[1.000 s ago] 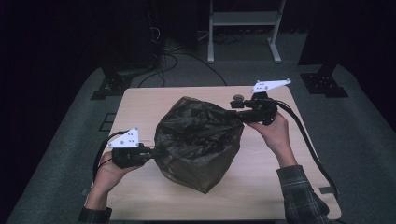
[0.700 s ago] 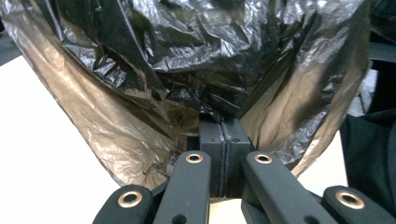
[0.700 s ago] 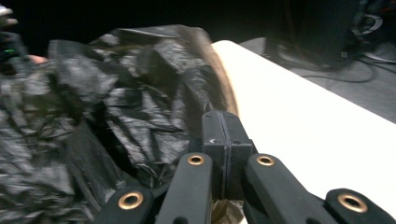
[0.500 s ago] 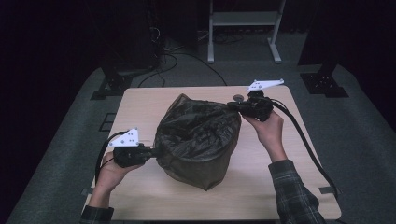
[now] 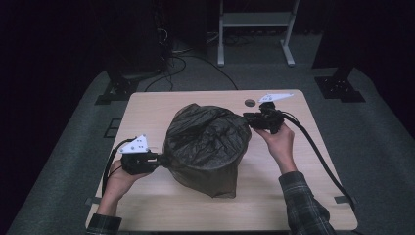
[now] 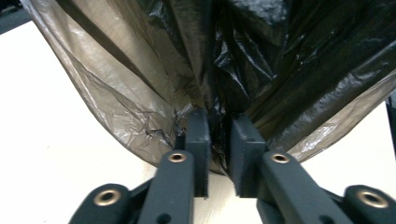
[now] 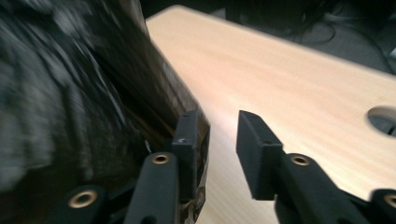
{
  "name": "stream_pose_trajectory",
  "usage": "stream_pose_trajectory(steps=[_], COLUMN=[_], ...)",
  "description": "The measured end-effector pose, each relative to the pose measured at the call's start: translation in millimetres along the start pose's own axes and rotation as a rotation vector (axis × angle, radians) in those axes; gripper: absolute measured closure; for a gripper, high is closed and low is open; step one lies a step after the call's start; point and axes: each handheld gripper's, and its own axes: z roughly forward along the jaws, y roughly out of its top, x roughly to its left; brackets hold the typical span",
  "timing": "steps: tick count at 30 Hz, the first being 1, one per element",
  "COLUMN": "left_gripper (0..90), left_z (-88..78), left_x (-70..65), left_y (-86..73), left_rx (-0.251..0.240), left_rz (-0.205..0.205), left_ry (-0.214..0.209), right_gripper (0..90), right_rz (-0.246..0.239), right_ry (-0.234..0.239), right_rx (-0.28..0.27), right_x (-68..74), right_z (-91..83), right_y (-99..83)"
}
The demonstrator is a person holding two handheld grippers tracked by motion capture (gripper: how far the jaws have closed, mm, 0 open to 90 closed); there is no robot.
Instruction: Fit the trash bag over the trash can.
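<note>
**Bag between two tools, both grips easing off**

Over to the left tool (image 5: 159, 159) first: parked low on the counter (image 5: 147, 112), nose pressed into the near-left flank of the bag (image 5: 208, 142). Held from behind by the left hand (image 5: 117, 178), grey plate on top. Seen along its own jaws (image 6: 218, 135): set narrow, just been opening a touch, with a bunched fold of dark film (image 6: 219, 93) running down into the slim gap. Looks loose in there rather than pinched, pads barely off it. Thin brownish film fanning out to either side, pale wood beneath.

Now across to the right tool (image 5: 247, 118): up at the bag's far-right shoulder, just beside the top rim, carried by the right hand (image 5: 279, 142), cable (image 5: 318, 156) trailing back toward the counter's near-right corner. Jaws here (image 7: 217, 135) plainly apart, moderately wide, also just been opening. Nothing clamped: bare wood showing through the gap, bag edge (image 7: 198, 135) lying against the left-hand jaw and wrapping its tip. Blurred bag surface off to that same side. Round hole (image 7: 383, 119) in the counter out beyond the other jaw, well clear.

And the bag itself: standing mid-counter between the two tools, domed and crinkled, touching the left one, brushing the right.
</note>
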Motion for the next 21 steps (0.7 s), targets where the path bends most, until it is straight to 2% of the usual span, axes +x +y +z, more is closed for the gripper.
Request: stream_pose_trajectory(steps=[2, 4, 6, 7, 8, 10, 15, 16, 18, 20, 21], left_gripper=[73.6, 71.8, 71.7, 71.6, 71.3, 70.9, 70.5, 70.2, 69.5, 67.9, 66.5], left_z=[-0.9, 2.5, 7.5, 7.5, 12.2, 16.5, 23.2, 28.1, 30.9, 42.6, 42.6], left_x=[-2.1, -4.3, -6.6, -6.6, -8.9, -11.9, -17.1, -20.6, -22.7, -32.2, -32.2], left_y=[1.0, 2.1, 3.8, 3.8, 5.9, 8.7, 12.5, 15.0, 16.5, 21.2, 21.2], left_rx=[-0.017, -0.007, 0.004, 0.004, 0.008, 0.011, 0.006, 0.006, 0.006, -0.003, -0.003], left_rz=[0.007, 0.019, 0.031, 0.031, 0.039, 0.044, 0.055, 0.062, 0.069, 0.075, 0.075], left_ry=[-0.022, -0.038, -0.05, -0.05, -0.061, -0.069, -0.099, -0.121, -0.13, -0.179, -0.179], right_gripper=[55.8, 53.2, 50.1, 50.1, 47.3, 43.0, 34.8, 31.8, 30.9, 30.6, 30.6], right_rz=[-0.016, -0.03, -0.047, -0.047, -0.084, -0.102, -0.148, -0.173, -0.177, -0.189, -0.187], right_ry=[-0.009, -0.004, -0.001, -0.001, 0.004, 0.013, 0.045, 0.073, 0.075, 0.091, 0.095], right_rx=[-0.064, -0.1, -0.12, -0.12, -0.14, -0.156, -0.16, -0.148, -0.143, -0.127, -0.128], right_x=[1.1, 3.0, 5.7, 5.7, 9.7, 12.4, 16.8, 18.5, 18.9, 20.1, 20.2], right_z=[-22.5, -37.1, -48.7, -48.7, -61.7, -70.3, -83.6, -90.0, -91.8, -100.1, -102.0], right_y=[6.1, 7.7, 7.6, 7.6, 4.9, 1.9, -5.7, -11.2, -12.9, -20.9, -22.7])
